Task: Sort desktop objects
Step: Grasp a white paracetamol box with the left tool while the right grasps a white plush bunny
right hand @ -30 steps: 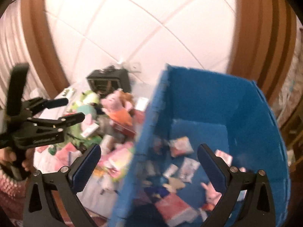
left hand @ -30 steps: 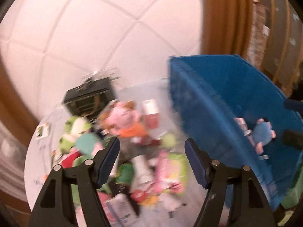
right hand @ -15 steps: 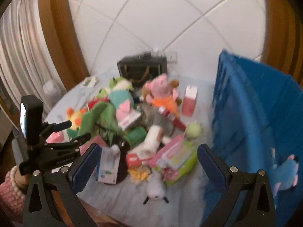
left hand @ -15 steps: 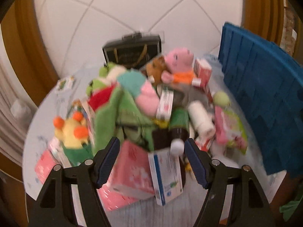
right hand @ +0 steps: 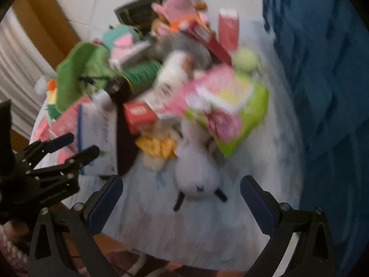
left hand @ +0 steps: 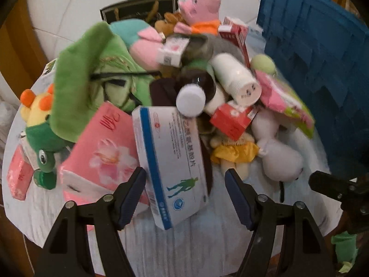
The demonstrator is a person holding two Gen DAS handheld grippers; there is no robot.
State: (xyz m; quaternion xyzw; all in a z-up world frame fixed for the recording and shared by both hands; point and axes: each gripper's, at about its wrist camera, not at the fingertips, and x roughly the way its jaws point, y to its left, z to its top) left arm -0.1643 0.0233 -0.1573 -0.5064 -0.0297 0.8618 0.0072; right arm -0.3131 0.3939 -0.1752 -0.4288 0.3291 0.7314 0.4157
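Note:
A heap of toys, boxes and bottles covers the round table (left hand: 196,242). My left gripper (left hand: 185,195) is open, its jaws on either side of the near end of a white and blue medicine box (left hand: 173,161). A pink tissue pack (left hand: 103,152) lies left of the box. My right gripper (right hand: 182,204) is open and empty, just in front of a white plush rabbit (right hand: 196,173); this view is blurred. The rabbit also shows in the left wrist view (left hand: 276,154). The left gripper shows at the left of the right wrist view (right hand: 69,147).
A tall blue crate (left hand: 322,69) stands at the table's right edge. A black box (left hand: 138,9) sits at the back by the white wall. A green plush (left hand: 92,69), a pink pig plush (left hand: 200,7), a white bottle (left hand: 235,78) and a pink-green packet (right hand: 226,106) lie in the heap.
Both grippers have swung left from the blue crate and come down close to the heap. The left now straddles the medicine box; the right faces the white rabbit.

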